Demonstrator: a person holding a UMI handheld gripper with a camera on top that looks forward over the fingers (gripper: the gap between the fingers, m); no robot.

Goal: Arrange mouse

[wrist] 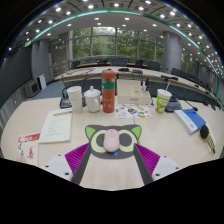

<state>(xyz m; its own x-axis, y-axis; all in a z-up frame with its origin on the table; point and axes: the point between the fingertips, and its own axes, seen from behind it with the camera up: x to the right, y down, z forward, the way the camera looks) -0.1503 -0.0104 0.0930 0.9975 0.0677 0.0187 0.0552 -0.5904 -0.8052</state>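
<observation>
A small pale pink mouse (110, 141) lies on a dark grey, cat-shaped mouse mat with green rings (93, 140) on the light table (110, 170). My gripper (111, 160) is open wide and empty. Its magenta-padded fingers stand to the left (75, 157) and right (148, 157) of the mat's near edge. The mouse sits just ahead of the fingers, midway between them, resting on the mat with a wide gap on each side.
Beyond the mat stand a red-capped bottle (108, 88), a white cup (75, 96), a jar (92, 99) and a green cup (163, 99). A booklet (57, 125) and a red card (28, 143) lie left. A blue-white box (190, 120) lies right.
</observation>
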